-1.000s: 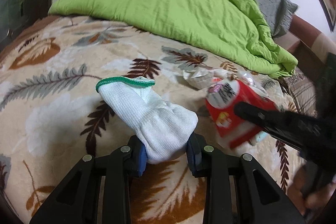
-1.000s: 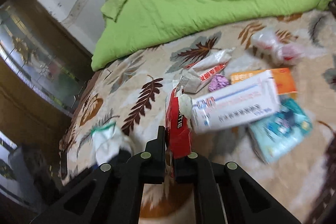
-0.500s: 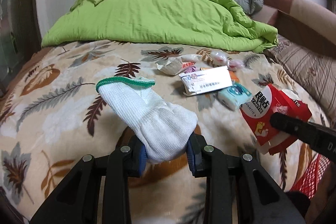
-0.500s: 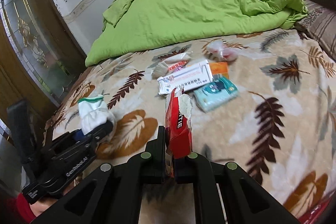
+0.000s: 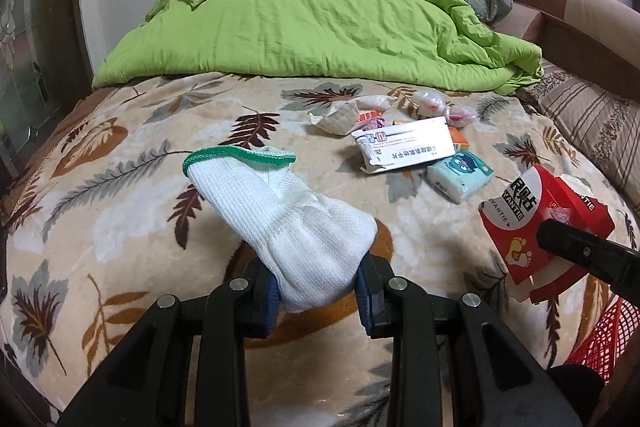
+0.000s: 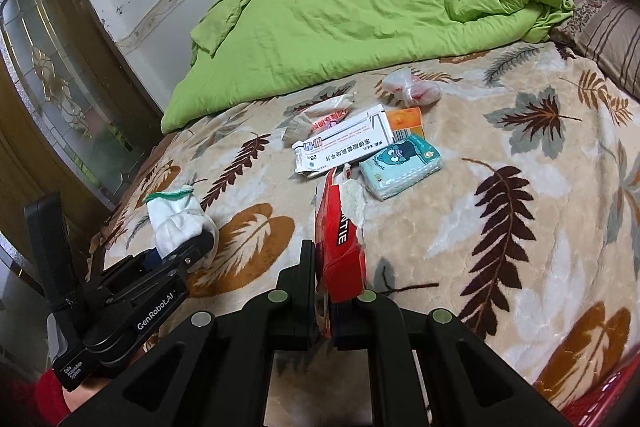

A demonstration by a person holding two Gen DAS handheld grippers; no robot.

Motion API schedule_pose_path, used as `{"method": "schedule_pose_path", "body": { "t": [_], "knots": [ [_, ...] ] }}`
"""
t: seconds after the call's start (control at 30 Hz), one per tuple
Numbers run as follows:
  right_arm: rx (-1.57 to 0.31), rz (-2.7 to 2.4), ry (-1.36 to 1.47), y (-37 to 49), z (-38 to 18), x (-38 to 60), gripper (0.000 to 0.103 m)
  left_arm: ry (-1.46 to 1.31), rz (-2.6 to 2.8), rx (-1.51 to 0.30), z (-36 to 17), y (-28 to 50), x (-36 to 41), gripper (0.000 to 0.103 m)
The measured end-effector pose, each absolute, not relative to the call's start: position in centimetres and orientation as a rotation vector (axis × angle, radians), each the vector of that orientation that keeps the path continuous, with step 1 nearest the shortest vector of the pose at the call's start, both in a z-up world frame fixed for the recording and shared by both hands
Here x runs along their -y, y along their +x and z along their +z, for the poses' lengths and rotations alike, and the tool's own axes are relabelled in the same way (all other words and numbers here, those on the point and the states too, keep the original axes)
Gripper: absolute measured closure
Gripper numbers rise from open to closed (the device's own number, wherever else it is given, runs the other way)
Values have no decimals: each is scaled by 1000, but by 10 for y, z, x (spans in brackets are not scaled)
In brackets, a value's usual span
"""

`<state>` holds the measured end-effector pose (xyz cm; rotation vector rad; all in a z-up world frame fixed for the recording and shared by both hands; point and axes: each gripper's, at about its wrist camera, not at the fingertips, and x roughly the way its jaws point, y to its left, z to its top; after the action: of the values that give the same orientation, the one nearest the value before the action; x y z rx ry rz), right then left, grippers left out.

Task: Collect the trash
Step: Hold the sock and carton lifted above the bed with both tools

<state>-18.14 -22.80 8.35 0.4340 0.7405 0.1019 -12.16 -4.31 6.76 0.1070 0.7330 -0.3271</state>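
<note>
Left wrist view: left gripper (image 5: 316,301) clamps white glove (image 5: 280,215); leaf-print blanket (image 5: 120,211); green quilt (image 5: 320,19) at 12; litter pile (image 5: 404,147) at 1; red basket (image 5: 596,343) at 4.

Right wrist view: right gripper (image 6: 326,311) pinches red carton (image 6: 340,243); glazed door (image 6: 56,99) at 9.

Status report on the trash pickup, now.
Left gripper shut on white glove. Right gripper shut on torn red box. Wrappers and boxes left on blanket. Nothing in the way.

Black plastic two-finger left gripper (image 5: 316,301) — blue pads (image 5: 271,301), silver screws, white "GenRobot.AI" lettering; red sleeve (image 6: 50,393).
</note>
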Motion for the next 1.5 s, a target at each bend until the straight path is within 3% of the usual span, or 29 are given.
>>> {"method": "schedule_pose_path", "body": {
  "t": [1.5],
  "knots": [
    [-749,114,434,-178,83,223,97,130,-377,-726,62,-126,59,73]
  ]
}}
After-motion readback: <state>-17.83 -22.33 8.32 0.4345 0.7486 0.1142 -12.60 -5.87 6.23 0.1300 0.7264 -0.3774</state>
